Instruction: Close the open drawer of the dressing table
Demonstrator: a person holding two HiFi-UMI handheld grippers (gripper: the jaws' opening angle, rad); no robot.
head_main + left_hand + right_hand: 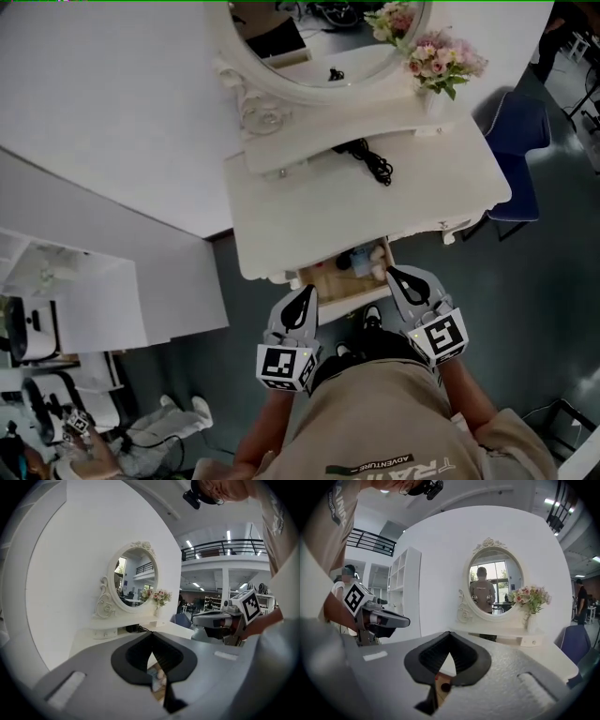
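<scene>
We see one white dressing table [309, 216] against the wall. It carries one oval mirror [319, 56], one bunch of pink flowers [441, 64] at the mirror's right and one black cable [375, 161] coiled on the top. One blue chair [520, 150] stands off the table's right end.

The table's one open drawer [345, 296] sticks out from the front edge, towards us. Its wooden inside is showing. A few small things [366, 258] lie in its right part, too small for us to name.

We hold two grippers, one at each front corner of the drawer. The left gripper [305, 298] is at the left corner, the right gripper [398, 277] at the right. They seem to be right up against the drawer front, though we cannot tell whether they touch it. In each gripper's own view the two jaws meet at the tips, with nothing held between them.
</scene>
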